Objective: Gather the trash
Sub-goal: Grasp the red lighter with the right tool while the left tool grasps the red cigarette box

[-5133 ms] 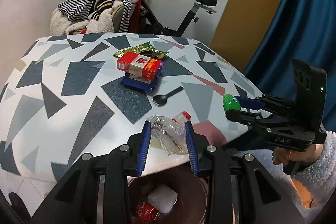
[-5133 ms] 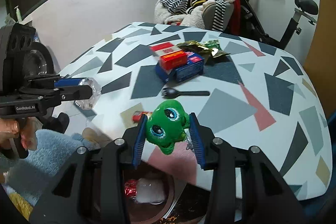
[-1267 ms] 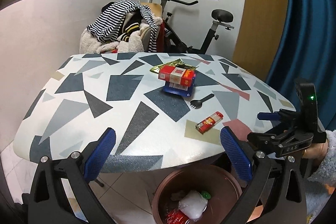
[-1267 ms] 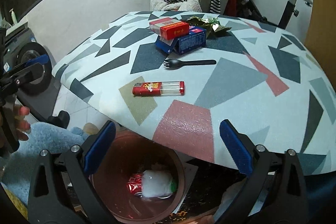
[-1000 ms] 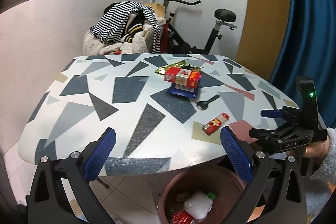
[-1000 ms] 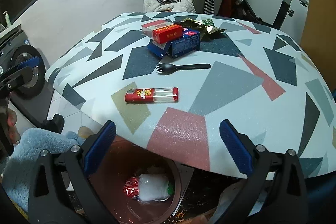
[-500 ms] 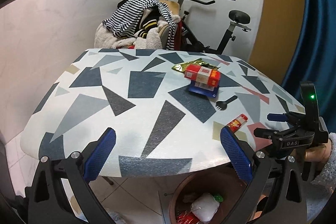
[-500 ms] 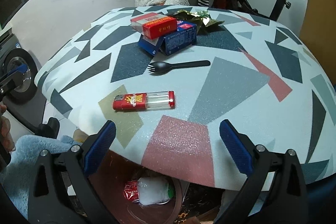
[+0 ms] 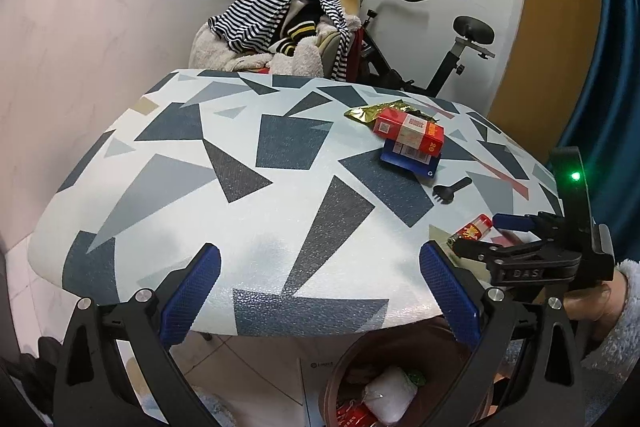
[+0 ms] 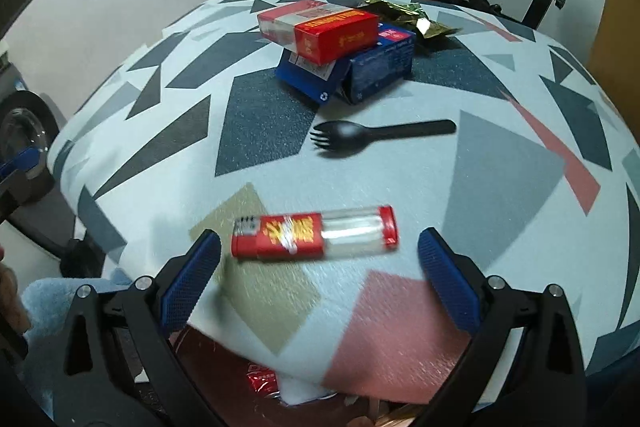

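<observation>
A red and clear lighter (image 10: 314, 237) lies near the front edge of the patterned table (image 10: 500, 171). My right gripper (image 10: 318, 281) is open, its jaws wide on either side of the lighter and just short of it. Seen from the left wrist, the right gripper (image 9: 486, 233) hovers at the lighter (image 9: 472, 229). My left gripper (image 9: 318, 293) is open and empty at the table's near edge. Below sits a brown bin (image 9: 340, 379) holding a white wad, a red wrapper and a green toy.
A black spork (image 10: 380, 133) lies past the lighter. Farther back a red box (image 10: 320, 29) rests on a blue box (image 10: 360, 71), with a gold wrapper (image 10: 412, 13) behind. A chair piled with clothes (image 9: 276, 31) and an exercise bike (image 9: 420, 39) stand beyond the table.
Both grippers let go of the plastic bag and green toy, which now lie in the bin. The right gripper has moved forward to the lighter; the left has drifted leftwards.
</observation>
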